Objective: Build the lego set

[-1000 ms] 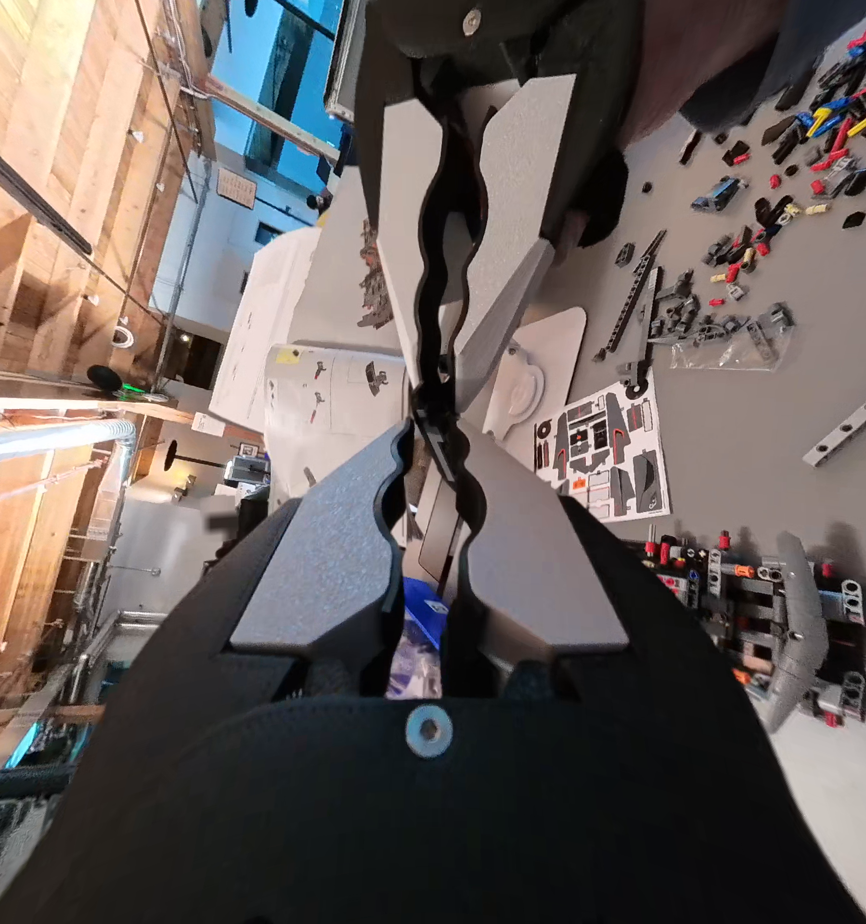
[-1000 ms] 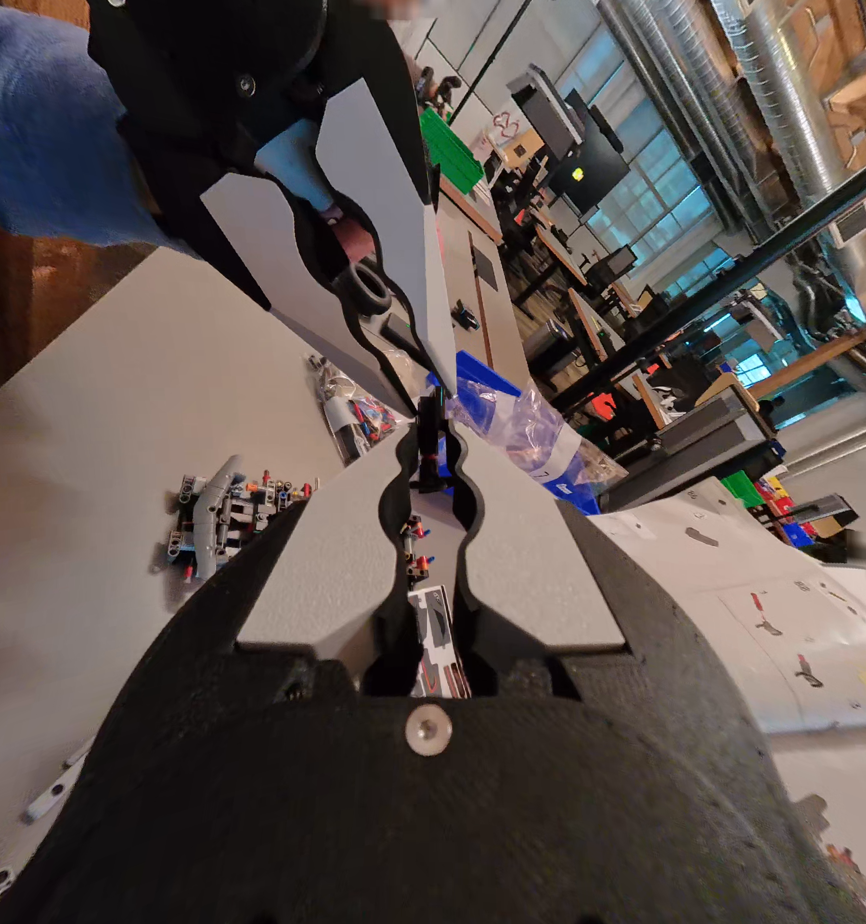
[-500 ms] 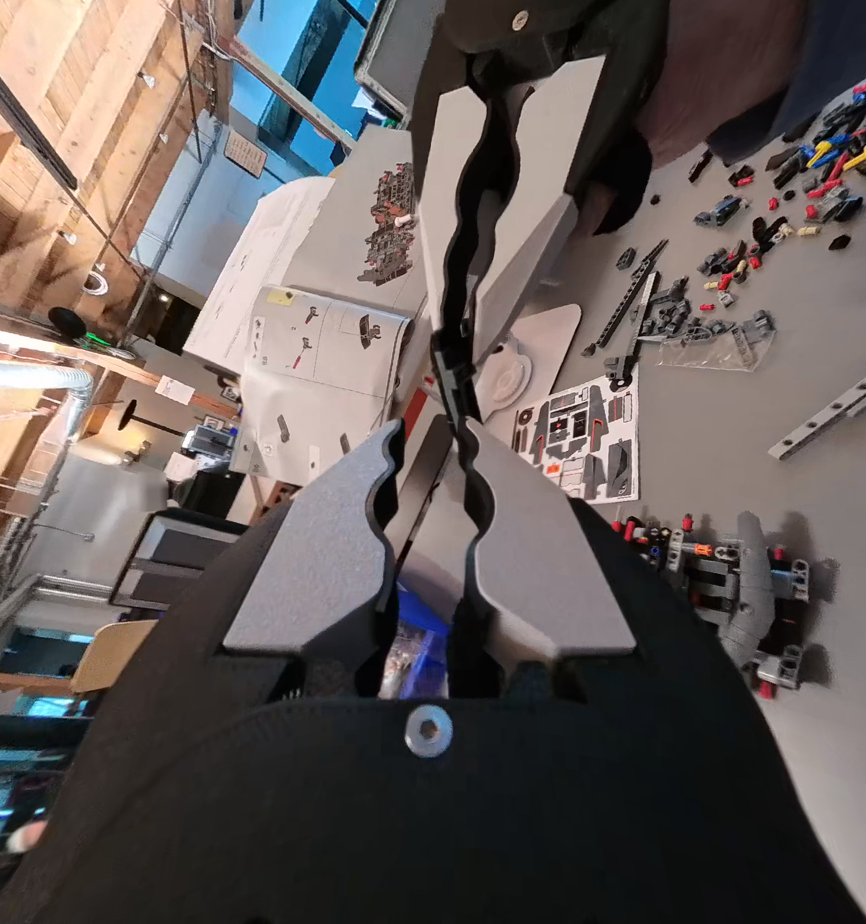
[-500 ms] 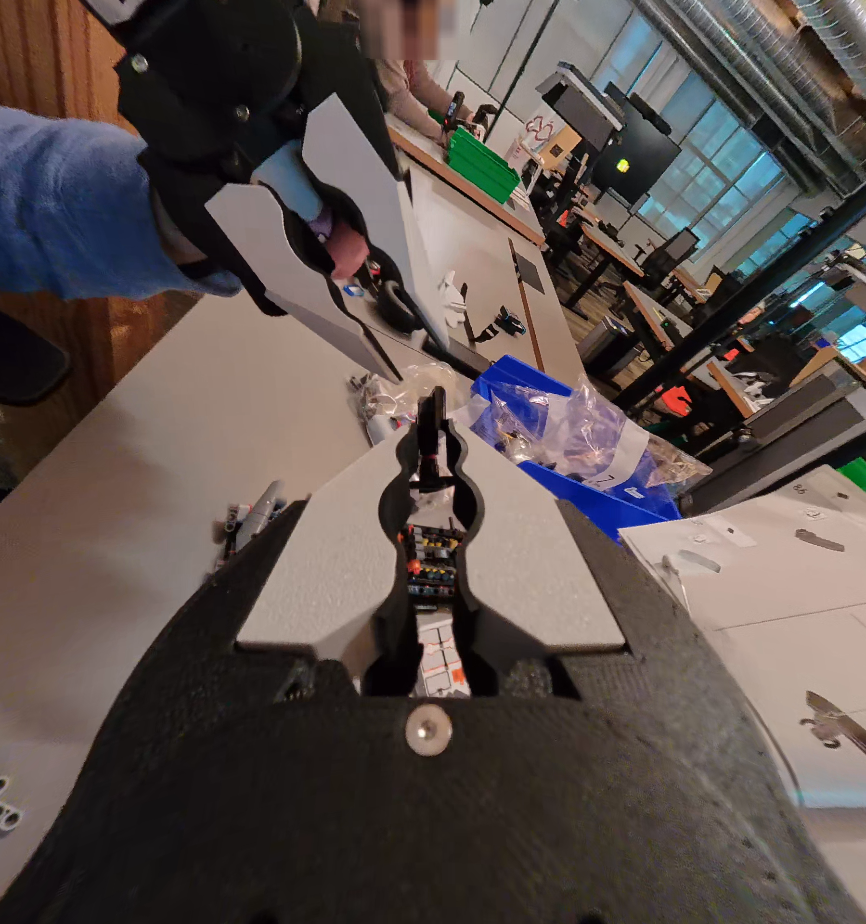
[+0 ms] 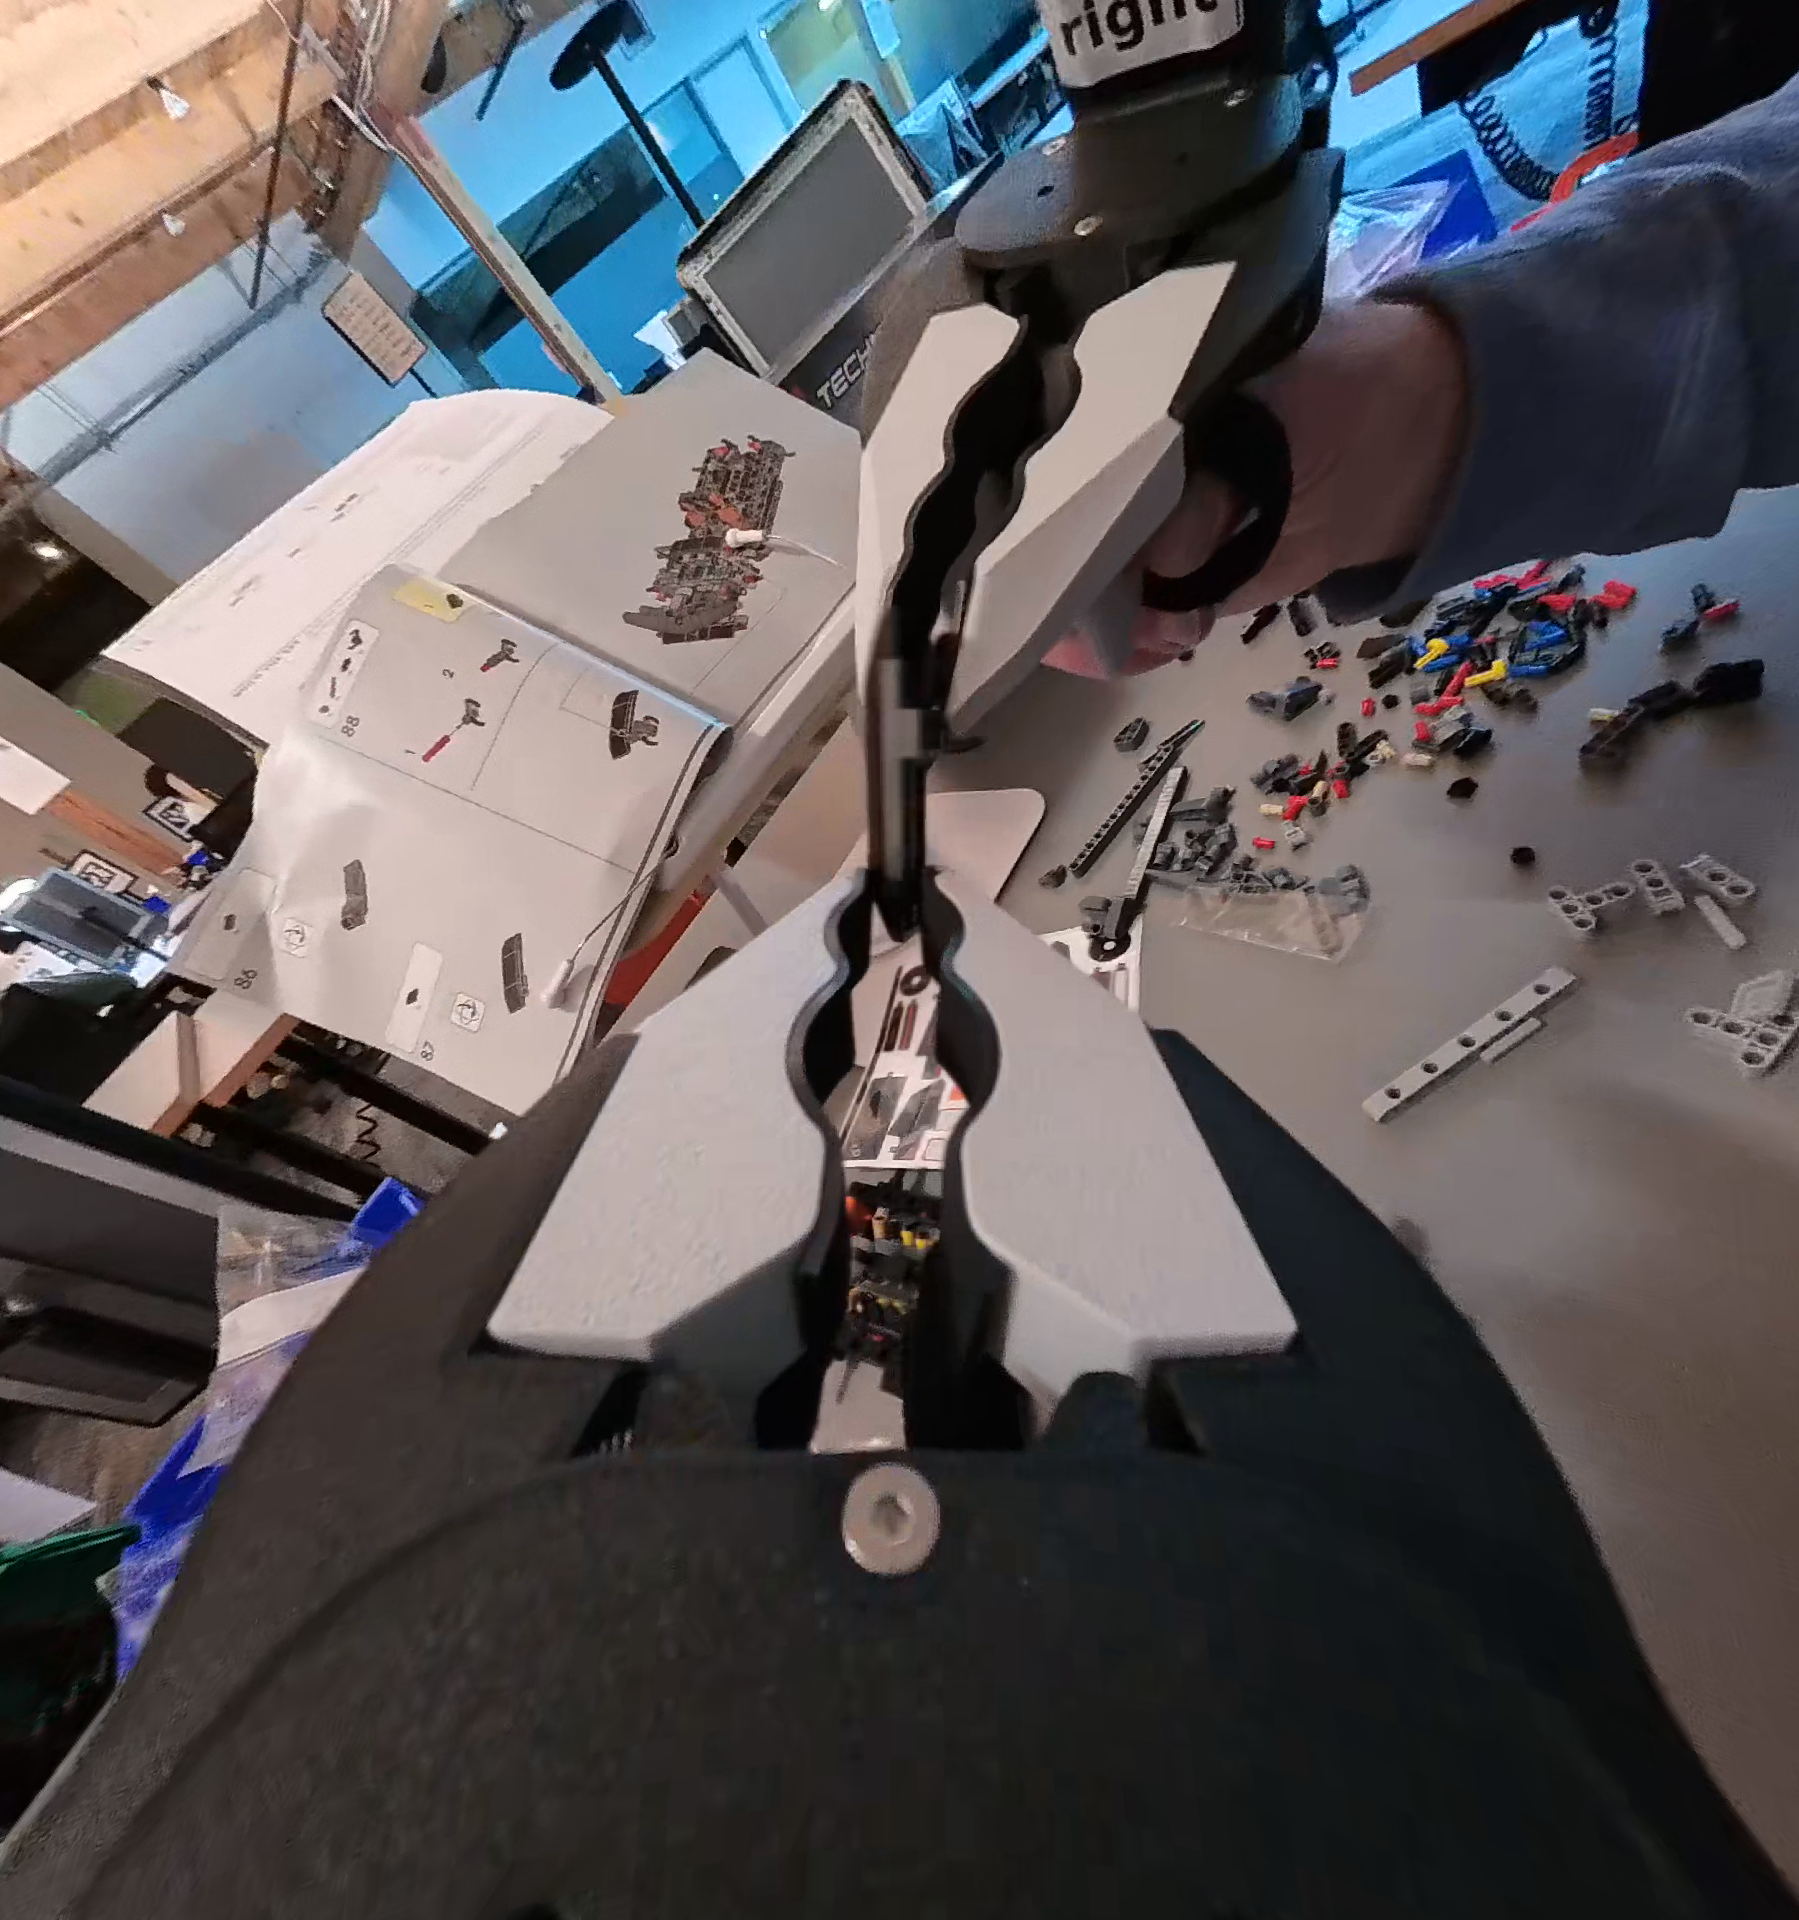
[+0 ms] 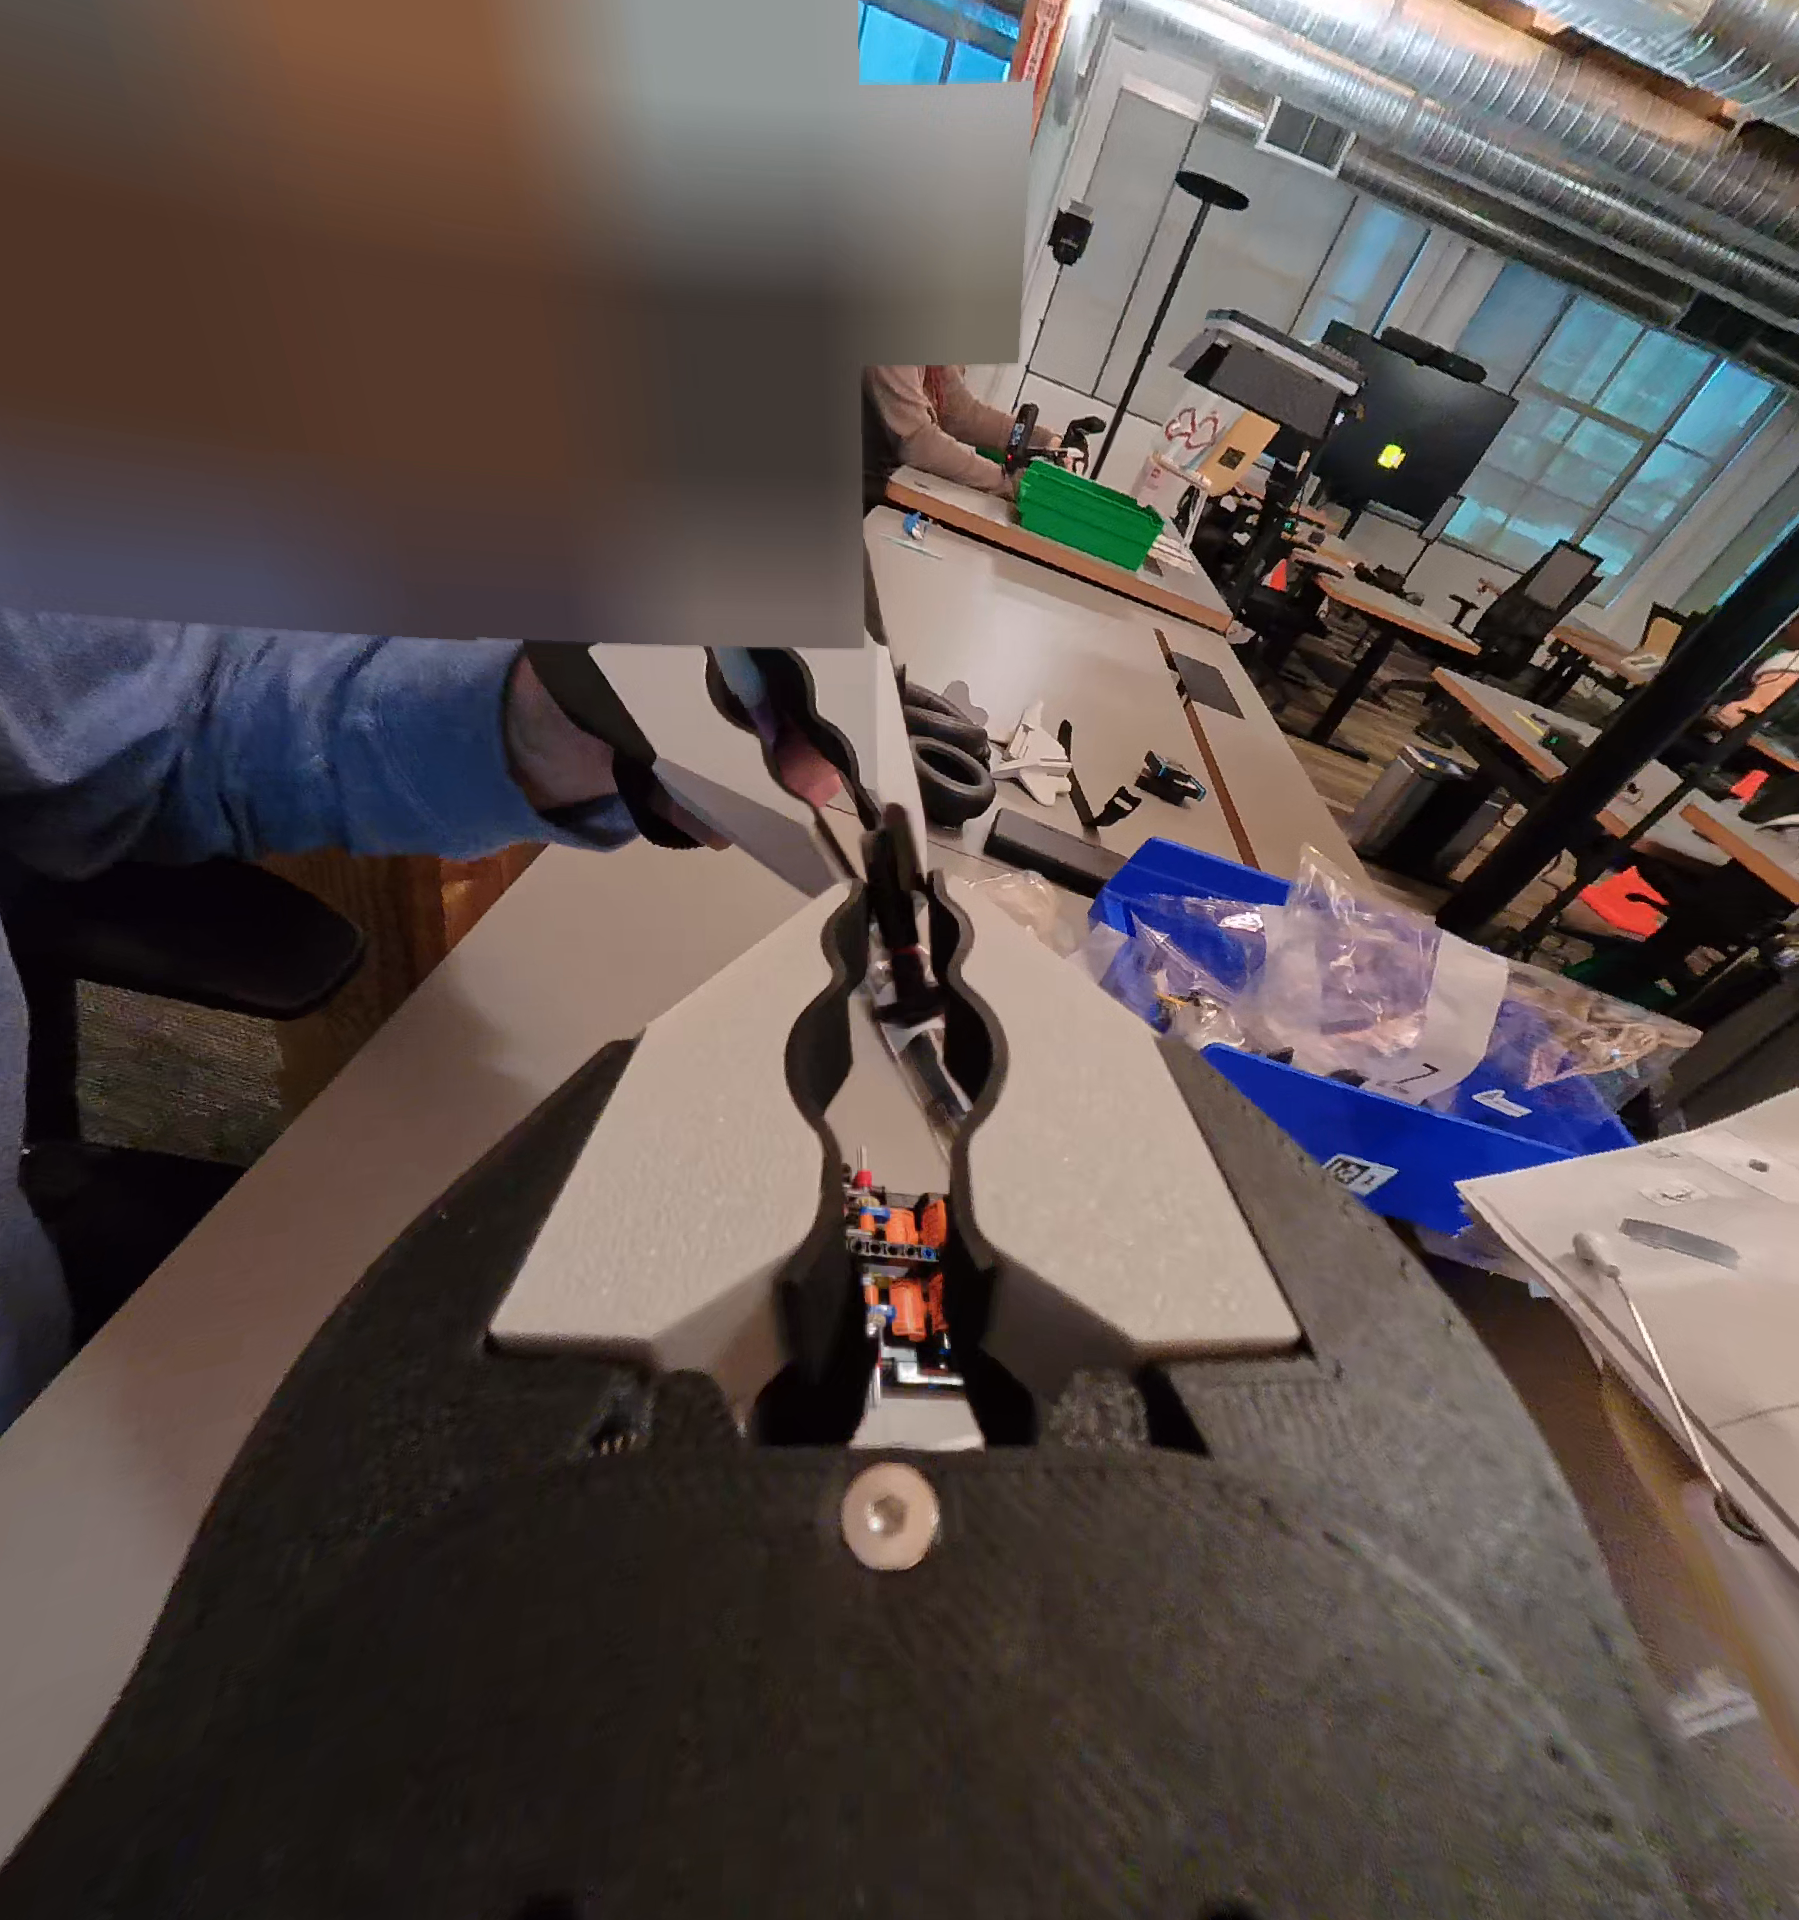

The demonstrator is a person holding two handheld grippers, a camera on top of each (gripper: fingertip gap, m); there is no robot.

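Note:
A thin black lego piece (image 5: 900, 790) is held in the air between both grippers, tip to tip. My left gripper (image 5: 895, 914) is shut on its near end. My right gripper (image 5: 916, 675) reaches in from above and is shut on its far end. In the right wrist view my right gripper (image 6: 895, 904) grips the black piece (image 6: 900, 940), which has a red ring, and the left gripper (image 6: 859, 852) meets it from beyond. The partly built model (image 5: 884, 1278) lies on the table below and shows between the fingers; it also shows in the right wrist view (image 6: 900, 1257).
An open instruction booklet (image 5: 479, 790) stands at the left. Loose coloured pieces (image 5: 1446, 686), grey connectors (image 5: 1643, 894) and a long grey beam (image 5: 1466, 1039) lie on the grey table (image 5: 1497, 1299). A sticker sheet (image 5: 905, 1101) lies under my fingers. A blue bin (image 6: 1394, 1132) with plastic bags stands at the right.
Both grippers have swung and tilted together, still joined on the black piece. The model has come under the fingers in both views.

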